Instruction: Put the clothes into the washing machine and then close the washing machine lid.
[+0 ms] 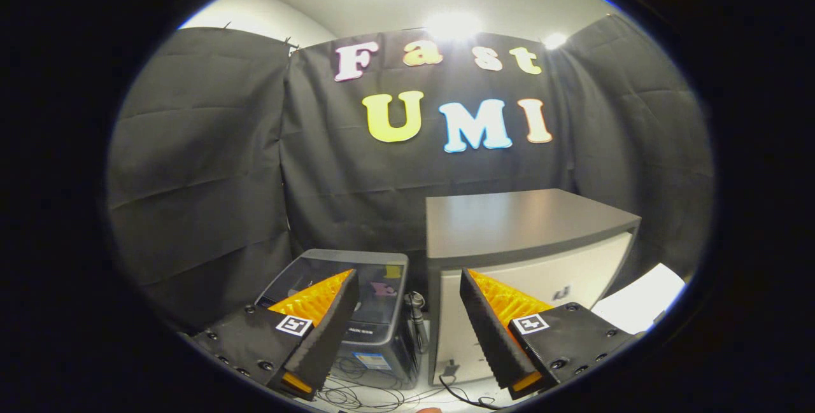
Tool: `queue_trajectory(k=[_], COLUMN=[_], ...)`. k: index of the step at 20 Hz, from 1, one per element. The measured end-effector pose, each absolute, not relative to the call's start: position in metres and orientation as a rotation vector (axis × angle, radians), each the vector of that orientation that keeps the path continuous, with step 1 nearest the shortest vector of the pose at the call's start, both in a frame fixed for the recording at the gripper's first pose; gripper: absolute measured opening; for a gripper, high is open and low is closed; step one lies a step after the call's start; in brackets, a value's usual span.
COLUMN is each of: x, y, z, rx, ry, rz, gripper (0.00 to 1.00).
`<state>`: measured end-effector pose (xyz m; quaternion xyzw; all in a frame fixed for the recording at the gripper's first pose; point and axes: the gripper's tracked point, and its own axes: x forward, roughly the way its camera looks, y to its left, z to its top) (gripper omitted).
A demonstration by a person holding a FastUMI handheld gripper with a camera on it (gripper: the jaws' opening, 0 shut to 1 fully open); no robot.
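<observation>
Gripper fingers spread wide, gripping nothing. Hovering above floor cables. Washing machine sitting just ahead behind left finger, lid down. Cabinet standing beside it, against black cloth wall.

Floor is pale, seen low between & beyond the jaws, w/ loose dark cables tangled across it. On it stands a small dark washing machine w/ its clear lid down, behind the left finger; just beside it to the right a light cabinet w/ a grey top. A white sheet lies further right, past the cabinet
</observation>
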<state>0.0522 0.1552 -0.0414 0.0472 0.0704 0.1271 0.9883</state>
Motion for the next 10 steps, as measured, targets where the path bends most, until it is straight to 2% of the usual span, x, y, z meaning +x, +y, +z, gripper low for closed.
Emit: queue_trajectory(k=[5,10], x=[0.028,0.007], y=[0.072,0.017], z=[-0.019,-0.031], rx=[0.051,0.136], ry=[0.047,0.025], rz=[0.2,0.135], gripper=[0.98,0.98])
